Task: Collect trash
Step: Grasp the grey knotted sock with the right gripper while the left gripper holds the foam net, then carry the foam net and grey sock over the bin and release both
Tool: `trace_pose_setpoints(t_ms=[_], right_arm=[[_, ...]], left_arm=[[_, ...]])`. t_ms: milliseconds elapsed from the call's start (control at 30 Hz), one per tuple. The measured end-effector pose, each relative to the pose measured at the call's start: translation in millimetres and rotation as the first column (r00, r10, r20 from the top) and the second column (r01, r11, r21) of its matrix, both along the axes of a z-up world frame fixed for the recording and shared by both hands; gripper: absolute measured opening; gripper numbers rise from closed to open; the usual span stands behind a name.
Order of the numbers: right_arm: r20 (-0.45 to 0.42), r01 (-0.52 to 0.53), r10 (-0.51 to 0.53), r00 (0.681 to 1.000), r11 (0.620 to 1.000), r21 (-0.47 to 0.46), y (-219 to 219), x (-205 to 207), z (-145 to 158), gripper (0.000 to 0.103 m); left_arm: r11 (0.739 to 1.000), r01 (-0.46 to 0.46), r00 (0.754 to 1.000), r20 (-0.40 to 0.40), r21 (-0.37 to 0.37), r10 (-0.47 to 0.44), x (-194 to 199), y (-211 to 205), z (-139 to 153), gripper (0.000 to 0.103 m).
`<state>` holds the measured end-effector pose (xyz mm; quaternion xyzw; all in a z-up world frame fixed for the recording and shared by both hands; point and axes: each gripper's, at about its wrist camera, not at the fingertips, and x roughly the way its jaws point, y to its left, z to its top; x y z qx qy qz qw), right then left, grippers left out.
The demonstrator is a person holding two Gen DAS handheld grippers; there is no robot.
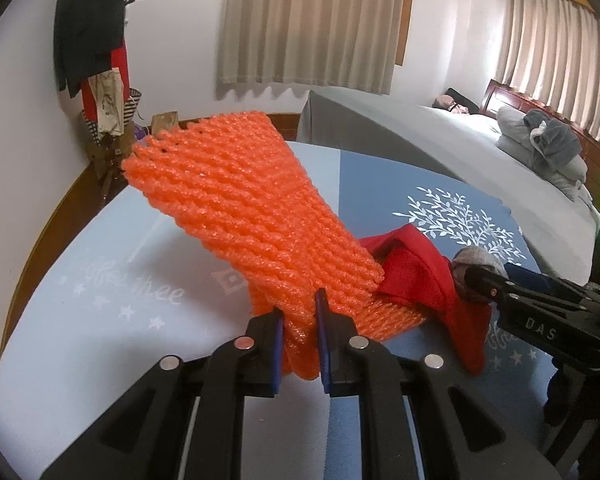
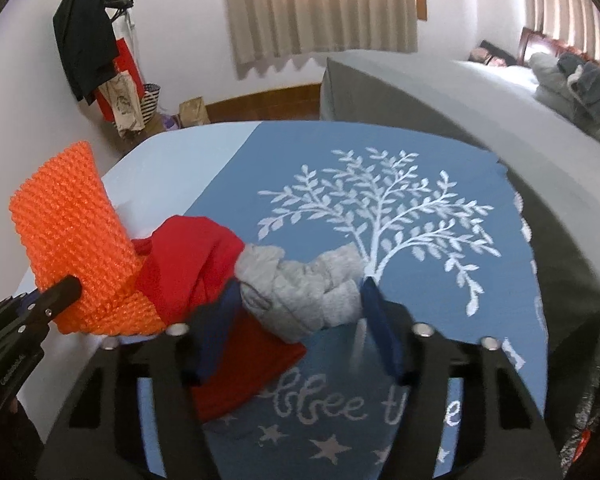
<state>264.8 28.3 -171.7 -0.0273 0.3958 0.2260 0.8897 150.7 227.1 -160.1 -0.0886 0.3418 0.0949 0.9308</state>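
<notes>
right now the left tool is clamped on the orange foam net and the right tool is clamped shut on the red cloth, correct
Not quite. The left tool is clamped on the orange foam net, but the right tool is not shut on the red cloth. The right wrist view shows its jaws wide open around the grey crumpled wad, with the red cloth beside and under it.

Table surface: far half and right side with tree print open to approach. Near-left is crowded: orange net stands tilted up, touching red cloth, which touches grey cloth. Left gripper and right gripper close together there. Bed bounds the right.
</notes>
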Motion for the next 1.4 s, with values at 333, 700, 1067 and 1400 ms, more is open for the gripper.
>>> trace_pose_setpoints(t_ms=[333, 700, 1067, 1400], right_arm=[[0.017, -0.004, 0.003, 1.000, 0.999, 0.050, -13.2, -9.2, 16.8, 0.032], [0.058, 0.016, -0.022, 0.998, 0.996, 0.090, -40.0, -26.9, 39.6, 0.032], [0.099, 0.028, -0.039, 0.994, 0.993, 0.114, -64.6, -46.4, 60.4, 0.032], [0.132, 0.040, -0.058, 0.990, 0.990, 0.137, -84.4, -62.0, 80.6, 0.031]], left_arm=[[1.000, 0.008, 1.000, 0.012, 0.000, -0.008, -2.6, -1.3, 1.9, 0.014], [0.999, 0.050, 0.998, 0.047, -0.007, -0.050, -8.7, -20.6, 17.2, 0.014], [0.994, 0.111, 0.991, 0.076, -0.024, -0.109, -12.2, -44.9, 32.8, 0.014], [0.987, 0.162, 0.979, 0.129, -0.020, -0.158, -26.2, -67.7, 58.0, 0.014]])
